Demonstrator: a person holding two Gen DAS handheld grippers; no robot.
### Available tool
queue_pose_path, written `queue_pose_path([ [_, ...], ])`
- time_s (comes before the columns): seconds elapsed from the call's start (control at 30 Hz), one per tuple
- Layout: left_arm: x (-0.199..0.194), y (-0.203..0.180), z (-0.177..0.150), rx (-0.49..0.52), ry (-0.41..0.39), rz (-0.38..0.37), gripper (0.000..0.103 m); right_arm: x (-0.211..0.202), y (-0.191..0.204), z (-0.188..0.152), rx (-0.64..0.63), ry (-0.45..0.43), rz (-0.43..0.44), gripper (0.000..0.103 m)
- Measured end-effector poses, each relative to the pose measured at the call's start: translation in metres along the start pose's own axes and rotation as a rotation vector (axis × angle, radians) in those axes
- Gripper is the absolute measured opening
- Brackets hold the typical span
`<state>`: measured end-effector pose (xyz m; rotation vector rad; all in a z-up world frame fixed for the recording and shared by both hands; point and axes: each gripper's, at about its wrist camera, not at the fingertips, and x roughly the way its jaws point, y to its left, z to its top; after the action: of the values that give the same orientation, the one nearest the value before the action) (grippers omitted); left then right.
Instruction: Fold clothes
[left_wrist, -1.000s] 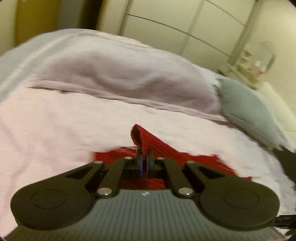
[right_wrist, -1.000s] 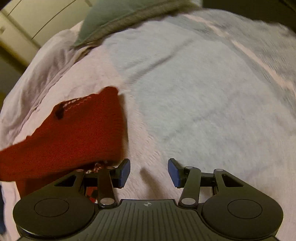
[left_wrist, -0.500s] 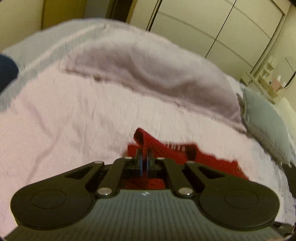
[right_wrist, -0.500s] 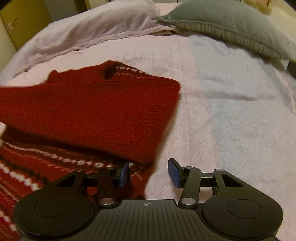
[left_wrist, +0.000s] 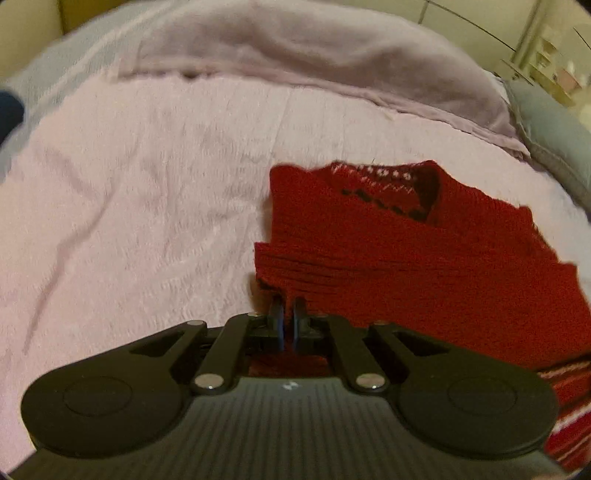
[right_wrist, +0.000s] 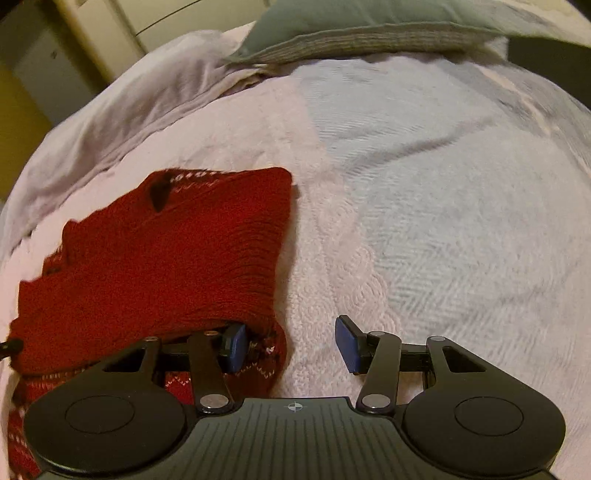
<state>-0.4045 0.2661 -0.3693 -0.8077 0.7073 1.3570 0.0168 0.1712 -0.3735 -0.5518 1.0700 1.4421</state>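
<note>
A red knit sweater (left_wrist: 388, 266) with a white patterned yoke lies folded on the pink bedspread (left_wrist: 129, 221). My left gripper (left_wrist: 288, 306) sits at its near left corner. Its jaws are just starting to open, a thin slit apart, with the ribbed hem still pinched at the tips. In the right wrist view the same sweater (right_wrist: 166, 266) lies at the left. My right gripper (right_wrist: 291, 347) stands open beside it. Its left pad (right_wrist: 234, 349) is tucked against the folded edge, and the right pad (right_wrist: 349, 347) hangs over bare bedspread.
A mauve duvet (left_wrist: 314, 48) is bunched along the far side of the bed. A grey-green pillow (right_wrist: 351, 33) lies beyond it. The bedspread turns pale blue (right_wrist: 443, 184) to the right. Wardrobe doors (right_wrist: 155, 14) stand behind the bed.
My left gripper has come down and laid the lifted hem flat over the sweater. The right wrist view has rolled, and the sweater now sits further left in it.
</note>
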Motion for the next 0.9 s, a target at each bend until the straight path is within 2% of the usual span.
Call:
queue_pose_path([
  [0.1,-0.019,0.000,0.009,0.056,-0.075,0.058,0.006,-0.009,0.000,0.005,-0.054,0.039,0.056,0.049],
  [0.2,-0.046,0.007,0.018,0.035,-0.147,0.087,0.007,-0.023,0.008,0.005,-0.164,0.062,0.067,0.049],
  [0.3,-0.057,0.002,0.018,0.048,-0.172,0.027,0.007,-0.042,0.018,0.005,-0.198,-0.003,0.088,0.049],
  [0.4,-0.038,-0.014,0.006,0.121,-0.142,-0.032,0.011,-0.040,0.028,0.004,-0.168,-0.079,0.143,0.049],
  [0.43,-0.029,-0.018,0.001,0.142,-0.131,-0.049,0.015,-0.033,0.032,0.003,-0.170,-0.091,0.153,0.049],
  [0.5,-0.002,-0.012,-0.011,0.150,-0.126,-0.066,0.015,-0.011,0.040,-0.003,-0.183,-0.105,0.168,0.049],
  [0.6,0.022,0.006,-0.022,0.115,-0.160,-0.122,0.015,0.025,0.045,-0.017,-0.238,-0.070,0.128,0.049],
  [0.73,0.006,0.018,-0.021,0.081,-0.240,-0.204,0.014,0.004,0.045,-0.019,-0.221,-0.140,0.125,0.049],
  [0.77,0.000,0.017,-0.022,0.086,-0.263,-0.214,0.017,-0.005,0.045,-0.020,-0.222,-0.169,0.130,0.049],
  [0.83,0.001,0.016,-0.027,0.112,-0.248,-0.220,0.022,-0.012,0.048,-0.024,-0.233,-0.204,0.133,0.049],
  [0.9,0.004,0.016,-0.030,0.132,-0.244,-0.224,0.022,0.006,0.052,-0.029,-0.262,-0.169,0.100,0.049],
])
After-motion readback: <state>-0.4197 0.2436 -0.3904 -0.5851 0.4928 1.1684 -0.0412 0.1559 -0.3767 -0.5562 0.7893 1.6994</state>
